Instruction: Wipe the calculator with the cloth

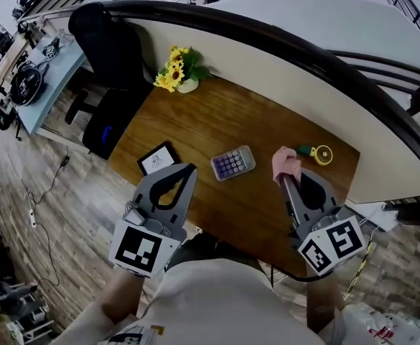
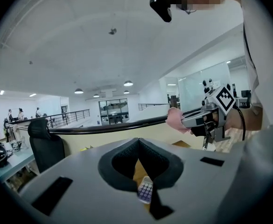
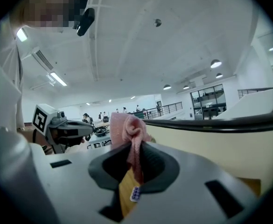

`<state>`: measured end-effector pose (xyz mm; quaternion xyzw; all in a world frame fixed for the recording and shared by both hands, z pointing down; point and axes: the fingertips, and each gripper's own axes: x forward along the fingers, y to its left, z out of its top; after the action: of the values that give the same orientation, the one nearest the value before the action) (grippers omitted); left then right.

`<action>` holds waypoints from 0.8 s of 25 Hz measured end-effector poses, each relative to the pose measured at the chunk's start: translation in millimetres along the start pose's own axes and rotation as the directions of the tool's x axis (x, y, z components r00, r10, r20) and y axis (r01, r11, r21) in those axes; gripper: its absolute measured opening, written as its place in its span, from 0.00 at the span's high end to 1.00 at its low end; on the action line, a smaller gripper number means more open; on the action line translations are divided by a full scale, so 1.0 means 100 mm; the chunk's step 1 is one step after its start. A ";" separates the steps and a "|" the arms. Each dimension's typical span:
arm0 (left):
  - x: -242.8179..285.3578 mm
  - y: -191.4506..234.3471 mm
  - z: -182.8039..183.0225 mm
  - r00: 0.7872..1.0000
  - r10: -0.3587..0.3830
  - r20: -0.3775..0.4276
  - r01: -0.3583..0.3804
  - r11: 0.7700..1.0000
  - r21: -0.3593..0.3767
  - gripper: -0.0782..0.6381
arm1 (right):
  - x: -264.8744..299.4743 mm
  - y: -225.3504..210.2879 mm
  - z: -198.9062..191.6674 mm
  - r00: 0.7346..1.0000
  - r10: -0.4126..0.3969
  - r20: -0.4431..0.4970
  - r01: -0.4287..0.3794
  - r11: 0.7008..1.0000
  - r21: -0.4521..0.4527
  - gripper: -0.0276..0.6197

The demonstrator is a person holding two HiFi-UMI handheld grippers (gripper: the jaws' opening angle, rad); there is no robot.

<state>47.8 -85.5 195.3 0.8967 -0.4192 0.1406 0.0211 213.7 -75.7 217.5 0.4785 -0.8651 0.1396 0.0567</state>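
Here the right gripper (image 1: 288, 177) clamps cloth (image 1: 286, 161), seemingly aloft.

On the table (image 1: 195, 124), the calculator (image 1: 232, 163) lies at mid-frame, with a small frame (image 1: 158, 158) to its left and the cloth (image 1: 286, 165) to its right, pinched in your right gripper (image 1: 288, 179). A small round object (image 1: 320, 154) sits just right of the cloth, and the flowers (image 1: 177, 69) stand at the table's upper-left corner. Your left gripper (image 1: 189, 169) hangs at lower left, just beside the frame.
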 end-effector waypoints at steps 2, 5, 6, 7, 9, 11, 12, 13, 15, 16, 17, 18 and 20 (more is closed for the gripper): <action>0.05 0.07 -0.09 1.000 -0.014 -0.015 0.014 1.000 -0.009 0.89 | 0.12 -0.01 -0.04 1.000 -0.002 -0.010 0.003 1.000 0.011 0.89; 0.16 0.16 -0.22 0.999 -0.047 -0.027 0.046 0.999 -0.022 0.89 | 0.33 -0.01 -0.10 1.000 0.007 -0.024 -0.006 1.000 0.028 0.89; 0.20 0.19 -0.27 0.998 -0.057 -0.033 0.056 0.998 -0.028 0.89 | 0.40 -0.01 -0.14 0.999 0.011 -0.036 -0.010 1.000 0.026 0.89; 0.23 0.22 -0.33 0.997 -0.066 -0.041 0.065 0.997 -0.034 0.89 | 0.48 -0.01 -0.17 0.999 0.013 -0.049 -0.012 1.000 0.021 0.89; 0.32 0.28 -0.46 0.995 -0.079 -0.061 0.076 0.996 -0.050 0.89 | 0.63 -0.03 -0.25 0.997 0.015 -0.077 -0.014 1.000 0.006 0.89; 0.44 0.33 -0.63 0.992 -0.093 -0.089 0.088 0.994 -0.060 0.89 | 0.79 -0.08 -0.34 0.994 0.013 -0.110 -0.013 1.000 -0.004 0.89; 0.50 0.35 -0.73 0.989 -0.104 -0.105 0.098 0.993 -0.061 0.89 | 0.87 -0.10 -0.40 0.992 0.009 -0.129 -0.010 1.000 -0.006 0.89; 0.56 0.36 -0.84 0.986 -0.116 -0.122 0.108 0.992 -0.065 0.89 | 0.95 -0.13 -0.47 0.989 0.005 -0.149 -0.006 1.000 -0.007 0.89; 0.67 0.38 -1.05 0.978 -0.139 -0.152 0.127 0.988 -0.091 0.89 | 1.10 -0.17 -0.63 0.983 -0.002 -0.185 0.002 1.000 0.000 0.89; 0.72 0.40 -1.16 0.975 -0.151 -0.163 0.134 0.985 -0.110 0.89 | 1.18 -0.20 -0.71 0.979 -0.004 -0.201 0.005 1.000 0.007 0.89; 0.78 0.40 -1.28 0.971 -0.163 -0.173 0.142 0.981 -0.130 0.89 | 1.26 -0.22 -0.80 0.976 -0.006 -0.217 0.010 1.000 0.017 0.89; 0.83 0.41 -1.39 0.968 -0.175 -0.182 0.149 0.977 -0.150 0.89 | 1.34 -0.25 -0.89 0.973 -0.008 -0.233 0.015 1.000 0.027 0.89; 0.94 0.39 -1.62 0.959 -0.199 -0.202 0.161 0.969 -0.189 0.89 | 1.48 -0.32 -1.09 0.964 -0.013 -0.267 0.026 0.999 0.044 0.89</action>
<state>37.2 -155.9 372.8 0.9050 -0.3413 0.1999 0.1564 157.8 -179.3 362.2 0.4649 -0.8414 0.2222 0.1628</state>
